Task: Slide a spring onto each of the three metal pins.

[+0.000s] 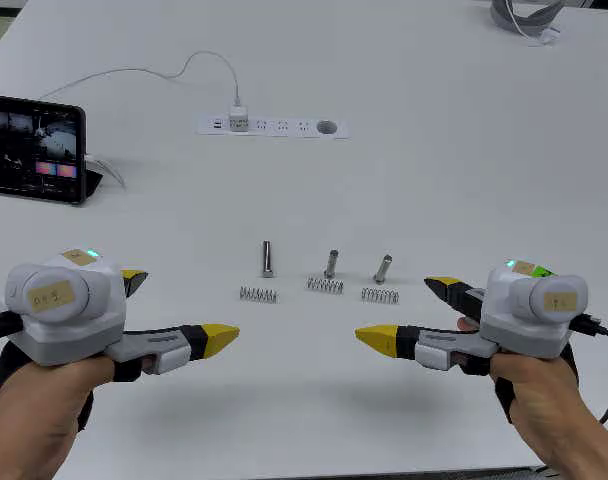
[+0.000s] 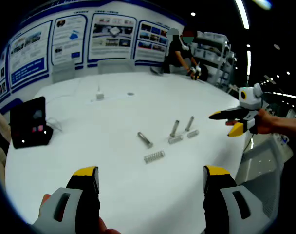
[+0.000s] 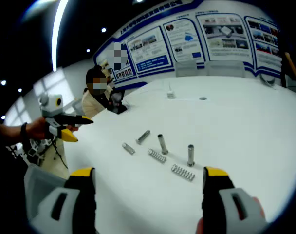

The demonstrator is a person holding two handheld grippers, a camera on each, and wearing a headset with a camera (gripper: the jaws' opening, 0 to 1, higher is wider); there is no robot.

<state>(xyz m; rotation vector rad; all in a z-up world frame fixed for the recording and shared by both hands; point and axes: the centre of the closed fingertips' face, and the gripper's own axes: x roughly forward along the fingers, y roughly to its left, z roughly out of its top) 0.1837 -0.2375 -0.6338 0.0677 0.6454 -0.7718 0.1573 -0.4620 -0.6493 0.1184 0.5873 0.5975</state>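
White table (image 1: 434, 180) is carrying three pins (image 1: 331, 264) and springs (image 1: 325, 286) while left gripper (image 1: 179, 305) and right gripper (image 1: 404, 309) are hovering, jaws spread wide.

The left tongs (image 1: 179, 308) and right tongs (image 1: 409, 310) each have a rounded white-grey housing. On top sit a tan paper label with handwritten marks and a green light. Their 2 jaws are black with grey bars and yellow tips. A black cable (image 1: 599, 328) leaves the right housing. Black fabric wraps the left hand (image 1: 44, 400) and right hand (image 1: 544, 405).
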